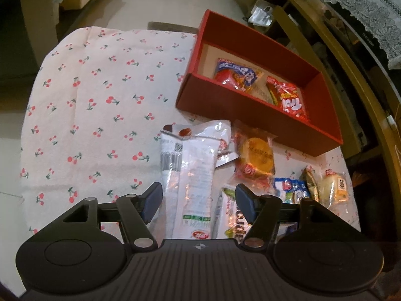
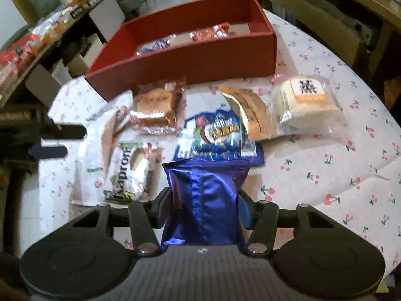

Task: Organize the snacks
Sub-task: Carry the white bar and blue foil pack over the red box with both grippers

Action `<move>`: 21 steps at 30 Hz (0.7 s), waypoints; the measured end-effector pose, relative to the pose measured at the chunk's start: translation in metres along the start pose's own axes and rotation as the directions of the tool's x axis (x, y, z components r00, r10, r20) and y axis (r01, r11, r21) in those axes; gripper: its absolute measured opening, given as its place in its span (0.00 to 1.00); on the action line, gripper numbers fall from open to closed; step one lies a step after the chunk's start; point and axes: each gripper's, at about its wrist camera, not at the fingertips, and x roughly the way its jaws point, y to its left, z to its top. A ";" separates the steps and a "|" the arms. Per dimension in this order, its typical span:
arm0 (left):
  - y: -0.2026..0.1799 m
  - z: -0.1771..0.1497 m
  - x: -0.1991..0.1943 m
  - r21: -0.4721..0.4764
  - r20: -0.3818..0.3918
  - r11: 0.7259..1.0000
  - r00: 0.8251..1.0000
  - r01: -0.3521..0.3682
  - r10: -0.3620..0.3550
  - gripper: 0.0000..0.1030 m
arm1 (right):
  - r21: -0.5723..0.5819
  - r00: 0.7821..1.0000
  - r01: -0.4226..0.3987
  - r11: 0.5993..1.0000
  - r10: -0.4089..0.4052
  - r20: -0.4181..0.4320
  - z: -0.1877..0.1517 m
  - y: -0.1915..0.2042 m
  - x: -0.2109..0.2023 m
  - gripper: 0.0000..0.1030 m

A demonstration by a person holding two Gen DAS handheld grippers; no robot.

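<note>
A red box (image 1: 240,107) stands on the cherry-print cloth and holds two red snack packets (image 1: 238,75) (image 1: 288,97). It also shows in the right wrist view (image 2: 190,62). My left gripper (image 1: 198,195) is open above a long white packet (image 1: 193,170) and a green-and-white wafer pack (image 1: 230,213). A round yellow cake in wrapper (image 1: 255,158) lies just beyond. My right gripper (image 2: 204,200) is shut on a shiny purple packet (image 2: 205,198), held above the cloth. Ahead of it lie a blue packet (image 2: 218,135), a wafer pack (image 2: 132,173) and a pale cake pack (image 2: 305,100).
The round table's edge curves at the right; wooden chairs (image 2: 325,20) stand beyond it. A cluttered shelf (image 2: 45,32) is at the far left in the right wrist view. My left gripper's fingers (image 2: 50,150) show there at the left edge. Bare cloth (image 1: 95,105) lies left of the box.
</note>
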 end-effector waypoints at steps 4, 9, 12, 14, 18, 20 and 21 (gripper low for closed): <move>0.005 -0.001 0.015 -0.004 -0.028 0.998 0.998 -0.063 0.063 0.70 | 0.006 0.999 -0.049 0.999 0.049 0.010 0.004 -0.001 -0.003 0.67; -0.005 0.002 0.034 0.025 -0.038 0.994 0.994 -0.103 0.104 0.69 | 0.006 0.995 -0.102 0.995 0.102 0.011 0.007 0.001 -0.005 0.67; -0.011 0.003 0.045 0.031 -0.043 0.990 0.990 -0.134 0.135 0.67 | -0.001 0.992 -0.123 0.992 0.123 0.009 0.009 0.003 -0.006 0.67; -0.015 0.003 0.047 0.050 -0.026 0.984 0.985 -0.169 0.170 0.63 | -0.005 0.991 -0.135 0.991 0.135 0.013 0.011 0.003 -0.008 0.67; -0.021 -0.003 0.044 0.069 -0.005 0.974 0.976 -0.217 0.217 0.52 | -0.004 0.989 -0.144 0.990 0.144 0.035 0.016 0.000 -0.015 0.67; -0.023 -0.008 0.040 0.068 -0.009 0.973 0.975 -0.219 0.221 0.50 | -0.010 0.988 -0.149 0.989 0.149 0.050 0.019 0.000 -0.021 0.67; -0.024 -0.012 0.038 0.073 -0.012 0.972 0.974 -0.224 0.226 0.49 | -0.012 0.986 -0.153 0.988 0.154 0.057 0.021 0.001 -0.024 0.67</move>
